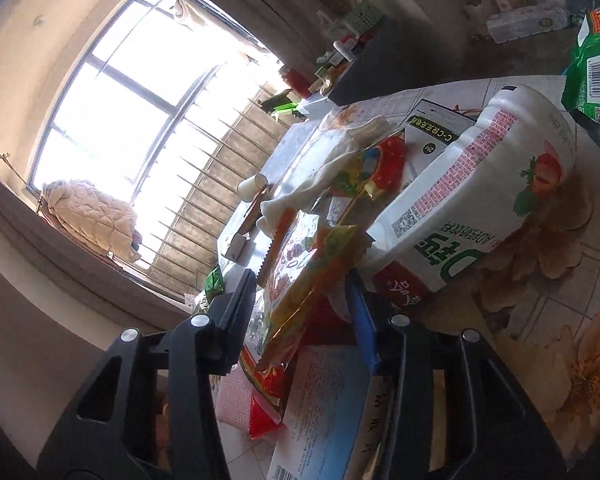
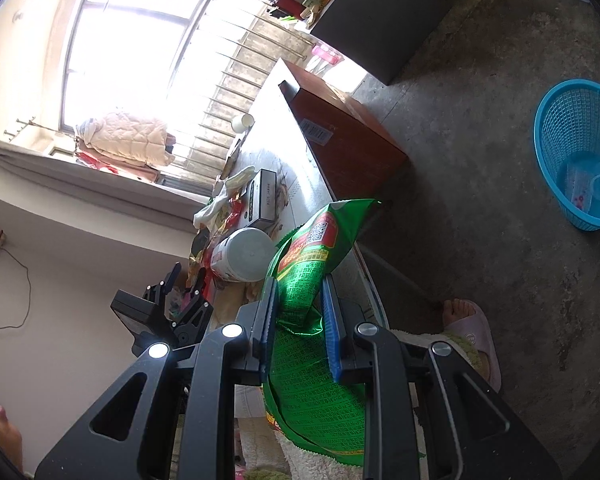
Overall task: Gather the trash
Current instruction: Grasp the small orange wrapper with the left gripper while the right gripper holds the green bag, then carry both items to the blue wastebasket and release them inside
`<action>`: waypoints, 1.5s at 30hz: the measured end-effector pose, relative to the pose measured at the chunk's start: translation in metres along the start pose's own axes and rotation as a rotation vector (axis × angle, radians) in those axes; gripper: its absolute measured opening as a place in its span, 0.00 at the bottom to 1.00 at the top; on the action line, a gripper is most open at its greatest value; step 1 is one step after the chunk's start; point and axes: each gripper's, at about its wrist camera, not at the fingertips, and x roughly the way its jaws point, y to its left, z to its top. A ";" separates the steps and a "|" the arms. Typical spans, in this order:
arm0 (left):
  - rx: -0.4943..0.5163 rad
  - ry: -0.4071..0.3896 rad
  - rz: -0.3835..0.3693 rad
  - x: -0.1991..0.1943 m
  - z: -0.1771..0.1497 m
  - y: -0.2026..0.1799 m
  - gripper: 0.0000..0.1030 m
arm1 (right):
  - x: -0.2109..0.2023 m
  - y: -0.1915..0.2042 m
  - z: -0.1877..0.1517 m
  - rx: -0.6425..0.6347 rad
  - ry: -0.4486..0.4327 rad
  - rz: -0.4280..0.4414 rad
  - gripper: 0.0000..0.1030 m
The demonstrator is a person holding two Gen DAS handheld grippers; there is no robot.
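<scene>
My right gripper (image 2: 300, 284) is shut on a green snack bag (image 2: 316, 256), held above the table's edge; the bag also shows in the left wrist view (image 1: 592, 76). My left gripper (image 1: 304, 284) has its jaws around a yellow-and-red snack wrapper (image 1: 312, 276) in a pile of wrappers on the table; whether the jaws touch it I cannot tell. A white strawberry-print tub (image 1: 480, 184) lies beside it, also in the right wrist view (image 2: 244, 256). A blue trash basket (image 2: 580, 156) stands on the floor at the right.
A flowered tablecloth (image 1: 560, 312) covers the table. A black-and-white cable box (image 1: 432, 136), a paper cup (image 1: 252, 186) and a red-brown cardboard box (image 2: 340, 128) are on it. A slippered foot (image 2: 472, 328) is near the table. The left gripper's body (image 2: 168, 312) shows.
</scene>
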 end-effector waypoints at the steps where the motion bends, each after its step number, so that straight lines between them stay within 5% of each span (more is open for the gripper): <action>1: 0.020 0.003 0.005 0.001 0.001 -0.001 0.31 | 0.000 0.000 0.000 0.001 0.000 0.000 0.21; 4: 0.054 0.002 0.014 0.000 0.000 -0.003 0.18 | -0.001 -0.001 -0.001 0.005 -0.002 -0.001 0.21; 11: 0.071 -0.022 0.050 -0.017 -0.003 -0.001 0.09 | -0.003 -0.001 -0.002 0.013 -0.007 0.009 0.21; 21: -0.107 -0.047 0.038 -0.082 -0.002 0.042 0.07 | -0.034 -0.004 -0.004 0.008 -0.059 0.058 0.21; 27: -0.320 -0.099 -0.164 -0.121 0.021 0.072 0.07 | -0.078 -0.013 -0.002 0.005 -0.163 0.078 0.21; 31: -0.436 -0.157 -0.392 -0.133 0.059 0.073 0.07 | -0.129 -0.025 0.001 0.012 -0.305 0.030 0.21; 36: -0.488 -0.203 -0.708 -0.129 0.131 0.031 0.07 | -0.197 -0.038 0.002 -0.006 -0.557 -0.209 0.21; 41: -0.464 -0.161 -0.897 -0.105 0.198 -0.042 0.07 | -0.214 -0.060 0.019 -0.027 -0.718 -0.425 0.21; 45: -0.462 -0.120 -0.953 -0.090 0.228 -0.087 0.07 | -0.181 -0.091 0.049 -0.053 -0.755 -0.561 0.21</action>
